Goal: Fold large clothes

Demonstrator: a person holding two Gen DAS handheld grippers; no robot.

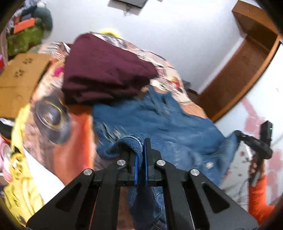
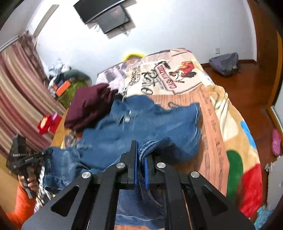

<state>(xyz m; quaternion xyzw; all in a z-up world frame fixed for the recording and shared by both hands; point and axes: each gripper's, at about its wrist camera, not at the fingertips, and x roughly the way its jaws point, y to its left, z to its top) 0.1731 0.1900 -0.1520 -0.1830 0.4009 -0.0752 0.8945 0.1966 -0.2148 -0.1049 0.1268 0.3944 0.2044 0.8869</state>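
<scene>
So both grippers are clamping down on the blue denim garment [image 1: 169, 127] right now, one edge each. In the left wrist view the left gripper [image 1: 141, 159] is pinching a bunched fold of denim between its blue pads [image 1: 136, 166], jaws squeezed right together on the cloth, with more of it hanging down below the fingers. Same deal in the right wrist view: the right gripper [image 2: 141, 166] is biting a rolled-up hem of the denim, jaws closed tight on it.

The garment itself is lying spread across the bed, on top of a printed blanket [image 2: 176, 74] with a rodeo-style picture and lettering. The near edge is being held up off the blanket by the two grippers while the rest is draping back onto the bed. A metal button [image 1: 209, 165] is showing on the denim close to the left gripper. Both views are pretty smeared with motion blur, so finer detail on the fabric is hard to make out.

A folded maroon garment [image 1: 106, 70] is sitting on the bed just beyond the denim, touching its far edge. Each view is also catching the other gripper off to the side, with a hand [image 2: 29, 180] and an orange sleeve [image 2: 21, 207] behind it. A wall-mounted TV [image 2: 104, 16] is hanging above the far end of the bed.
</scene>
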